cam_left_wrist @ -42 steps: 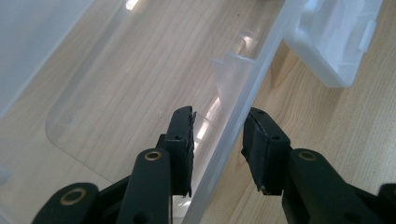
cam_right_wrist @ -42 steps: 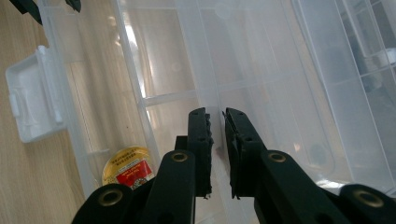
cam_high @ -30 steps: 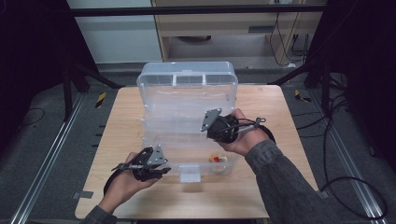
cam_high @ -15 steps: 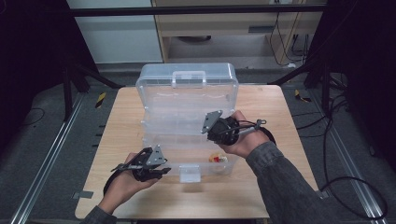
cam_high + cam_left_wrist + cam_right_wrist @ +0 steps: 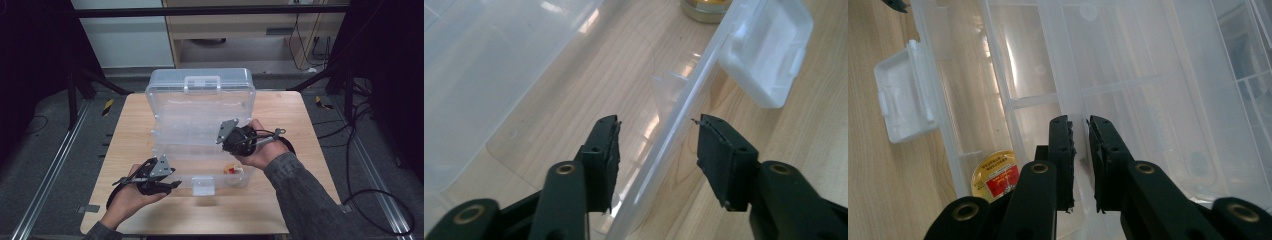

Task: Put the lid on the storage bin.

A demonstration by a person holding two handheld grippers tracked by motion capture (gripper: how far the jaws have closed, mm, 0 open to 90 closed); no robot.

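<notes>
Presently the right gripper (image 5: 1080, 125) is pinching the inner tray's (image 5: 1128, 75) edge inside the clear box (image 5: 200, 107) at the table's centre; the left gripper (image 5: 656, 137), jaws wide, is straddling the near wall. Lifting the tray likely follows.

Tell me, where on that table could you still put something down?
Bare wood lies left of the clear plastic organizer box, right of it toward the table edge, and along the near edge past its latch. The middle is crowded: box, left gripper and right gripper.
</notes>
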